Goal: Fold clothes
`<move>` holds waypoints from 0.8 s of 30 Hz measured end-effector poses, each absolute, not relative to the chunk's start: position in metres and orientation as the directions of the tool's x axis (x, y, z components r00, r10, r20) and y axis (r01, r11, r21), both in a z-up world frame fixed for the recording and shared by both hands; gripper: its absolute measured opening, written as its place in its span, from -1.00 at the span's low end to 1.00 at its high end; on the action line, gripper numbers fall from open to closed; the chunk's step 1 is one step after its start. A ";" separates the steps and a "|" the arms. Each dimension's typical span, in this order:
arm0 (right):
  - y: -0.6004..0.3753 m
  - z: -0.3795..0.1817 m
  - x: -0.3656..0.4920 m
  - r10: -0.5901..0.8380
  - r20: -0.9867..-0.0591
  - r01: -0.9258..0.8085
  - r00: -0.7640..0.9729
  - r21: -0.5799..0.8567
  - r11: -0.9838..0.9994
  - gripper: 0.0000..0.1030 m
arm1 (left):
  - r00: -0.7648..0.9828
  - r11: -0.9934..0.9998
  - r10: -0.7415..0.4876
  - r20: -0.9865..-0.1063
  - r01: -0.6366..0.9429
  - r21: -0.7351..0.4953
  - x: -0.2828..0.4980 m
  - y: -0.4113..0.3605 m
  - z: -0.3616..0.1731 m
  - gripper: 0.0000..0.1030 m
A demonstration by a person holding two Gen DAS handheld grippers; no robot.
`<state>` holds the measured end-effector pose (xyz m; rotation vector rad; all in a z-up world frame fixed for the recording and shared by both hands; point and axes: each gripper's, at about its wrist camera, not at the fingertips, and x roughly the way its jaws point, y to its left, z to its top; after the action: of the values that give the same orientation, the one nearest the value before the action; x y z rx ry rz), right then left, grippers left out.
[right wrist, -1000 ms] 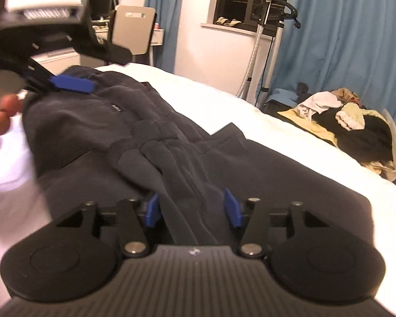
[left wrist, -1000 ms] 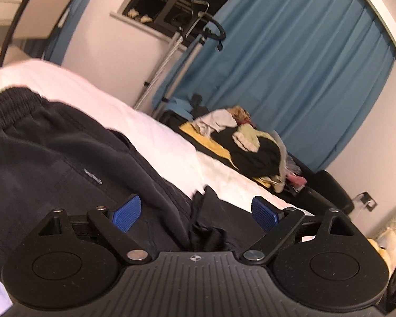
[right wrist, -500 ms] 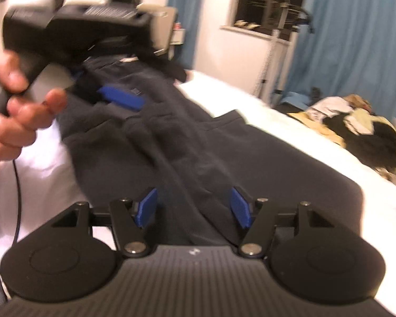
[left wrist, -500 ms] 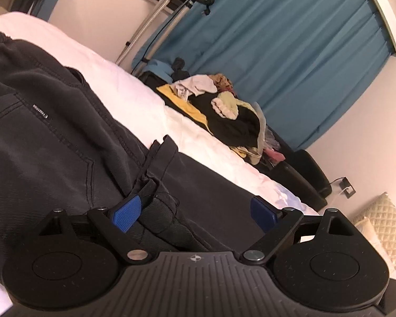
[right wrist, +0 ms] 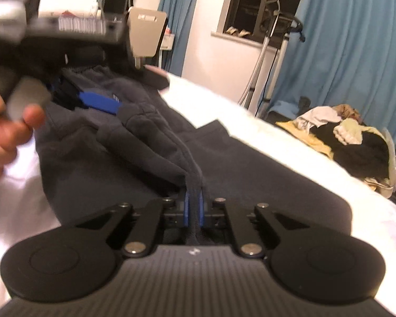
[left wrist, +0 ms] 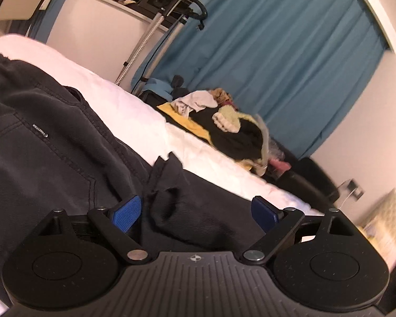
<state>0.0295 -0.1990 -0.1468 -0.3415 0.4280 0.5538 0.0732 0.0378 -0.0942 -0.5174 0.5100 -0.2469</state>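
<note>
- Your right gripper [right wrist: 194,208] is clamped on a raised fold of the dark trousers [right wrist: 145,142]; the blue pads pinch the ridge directly ahead of it.
- Your left gripper [left wrist: 195,208] stands wide apart, a crumpled bit of trouser fabric loose between its fingers, neither pad pressing it.
- Only the right view shows your hand [right wrist: 5,129] carrying the left gripper, beyond and to the left.
- Trousers lie spread on the white bed [left wrist: 134,111]; a clothes pile [left wrist: 224,121] sits farther off.
</note>
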 end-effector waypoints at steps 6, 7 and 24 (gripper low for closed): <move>-0.234 -0.126 0.014 0.458 -0.445 -0.538 0.770 -0.066 0.840 -0.86 | 0.769 0.759 -0.484 -0.417 0.132 -0.637 0.080 0.041 -0.106 0.79; -0.236 -0.126 0.013 0.456 -0.450 -0.540 0.768 -0.072 0.838 -0.86 | 0.765 0.766 -0.479 -0.430 0.126 -0.630 0.081 0.038 -0.108 0.79; -0.210 -0.167 0.011 0.400 -0.552 -0.553 0.732 -0.138 0.822 -0.79 | 0.768 0.933 -0.320 -0.555 0.153 -0.327 0.081 0.002 -0.115 -0.32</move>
<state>0.0113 -0.2100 -0.1666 -0.3047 0.5314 0.5328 0.0814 0.0017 -0.1152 -0.2714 0.6473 -0.2599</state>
